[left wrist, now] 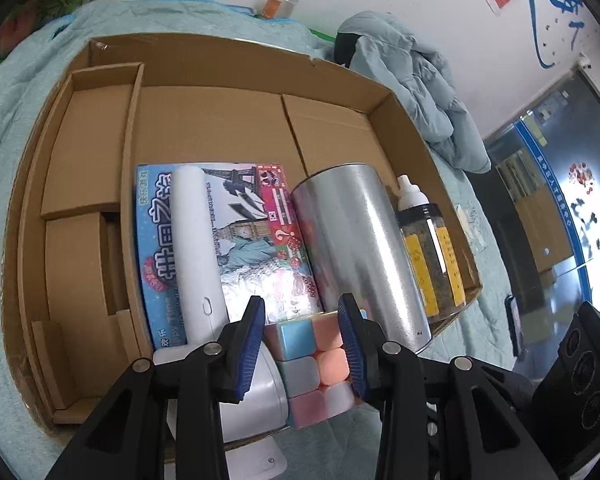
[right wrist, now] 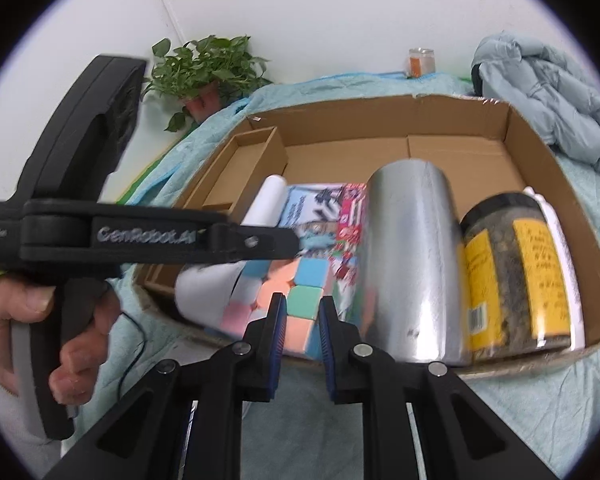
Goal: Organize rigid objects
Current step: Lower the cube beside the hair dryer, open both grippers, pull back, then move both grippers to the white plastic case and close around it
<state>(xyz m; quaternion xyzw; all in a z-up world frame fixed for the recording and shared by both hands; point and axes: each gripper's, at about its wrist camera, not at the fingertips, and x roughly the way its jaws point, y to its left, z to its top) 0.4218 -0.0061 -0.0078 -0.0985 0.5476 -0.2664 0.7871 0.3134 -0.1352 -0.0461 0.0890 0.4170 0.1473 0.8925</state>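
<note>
Teal quilted bed (left wrist: 4, 152) bears cardboard box (left wrist: 220, 60), jacket (left wrist: 420, 80), jar (left wrist: 280, 4)

Both wrist views closely face the cardboard box (left wrist: 228, 64).

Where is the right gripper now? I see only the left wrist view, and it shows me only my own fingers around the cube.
Observer: The right gripper hovers at the near edge of the cardboard box, jaws a little apart, pointing at the cube.
Operator: Does it touch the cube?
Observer: I cannot tell; the cube's near corner shows in the gap between the jaws.
Operator: Which colour on the cube is hidden from me?
Observer: A green tile on its upper face.
</note>
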